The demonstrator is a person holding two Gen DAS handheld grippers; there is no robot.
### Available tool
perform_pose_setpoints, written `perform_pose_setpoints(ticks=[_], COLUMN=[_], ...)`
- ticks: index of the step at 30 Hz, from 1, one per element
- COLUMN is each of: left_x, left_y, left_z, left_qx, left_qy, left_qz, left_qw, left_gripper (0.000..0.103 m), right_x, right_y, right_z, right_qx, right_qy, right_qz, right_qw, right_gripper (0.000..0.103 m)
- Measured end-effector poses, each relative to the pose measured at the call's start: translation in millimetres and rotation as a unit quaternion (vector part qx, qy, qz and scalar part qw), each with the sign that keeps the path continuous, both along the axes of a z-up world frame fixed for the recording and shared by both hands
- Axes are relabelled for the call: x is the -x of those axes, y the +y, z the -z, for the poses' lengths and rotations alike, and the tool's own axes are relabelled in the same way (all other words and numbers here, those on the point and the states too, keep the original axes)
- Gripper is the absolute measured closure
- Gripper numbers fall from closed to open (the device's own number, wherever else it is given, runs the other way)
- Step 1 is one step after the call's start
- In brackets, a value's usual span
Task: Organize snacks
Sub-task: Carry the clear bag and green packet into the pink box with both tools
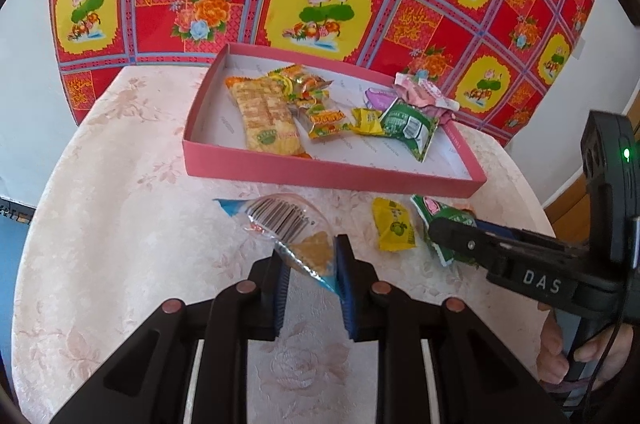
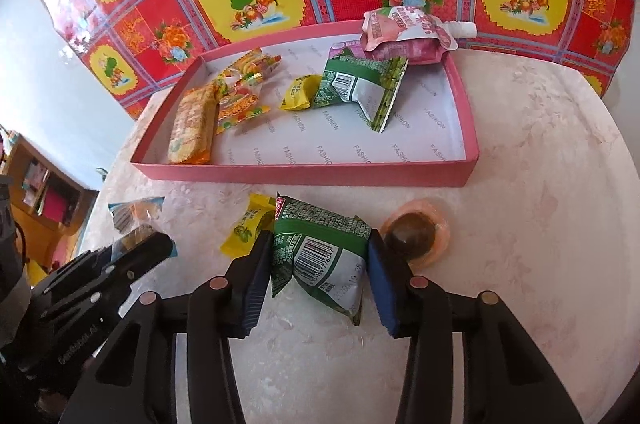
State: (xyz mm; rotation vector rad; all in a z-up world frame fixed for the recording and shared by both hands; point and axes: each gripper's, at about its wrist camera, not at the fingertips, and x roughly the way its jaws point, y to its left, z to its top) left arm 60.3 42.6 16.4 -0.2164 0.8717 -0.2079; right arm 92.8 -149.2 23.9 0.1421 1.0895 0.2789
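Pink tray (image 2: 304, 174) dead ahead of both grippers, just past the loose snacks, long side running across the view, so anything picked up only has to go up over the near wall and forward.

Right gripper (image 2: 320, 264) straddling the green snack packet (image 2: 320, 244), pads touching both sides of it, so basically clamped on. Packet lying flat on the table (image 2: 540, 224), barcode side up, long axis pointing away from the gripper toward the tray. Clearly the nearer hand for that one.

Left gripper (image 1: 310, 264) pinched narrow on the near end of a clear cracker packet (image 1: 288, 228) with blue ends, rest of it sticking out forward and to the left.

Other stuff around:
- small yellow candy packet (image 2: 248, 224) touching the left pad of the right gripper, between the two tools
- round jelly cup (image 2: 414, 234) right against the outside of the right pad, could get nudged on the lift
- already in the tray: long orange cracker pack (image 2: 190, 130), a few gummy packs (image 2: 244, 84), another yellow candy, second green packet (image 2: 360, 84), pink spout pouch (image 2: 404, 32) leaning on the far corner

Plenty of bare tray floor at the near right. Probably only the near wall to clear, and the two grippers close enough together to bump.
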Motion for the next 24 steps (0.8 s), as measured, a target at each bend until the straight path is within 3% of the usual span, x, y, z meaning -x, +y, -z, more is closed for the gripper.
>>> perform_pose_setpoints(ticks=[24], left_x=[-18], left_y=[-18], left_z=[-34], left_qx=[0.011], left_qy=[-0.019], left_qz=[0.004], left_qw=[0.9998], left_gripper=[0.081], right_x=[0], right_y=[-27], right_z=[-38], right_qx=[-0.024], right_qy=[-0.044], right_qz=[-0.012], right_qw=[0.999], right_gripper=[0.057])
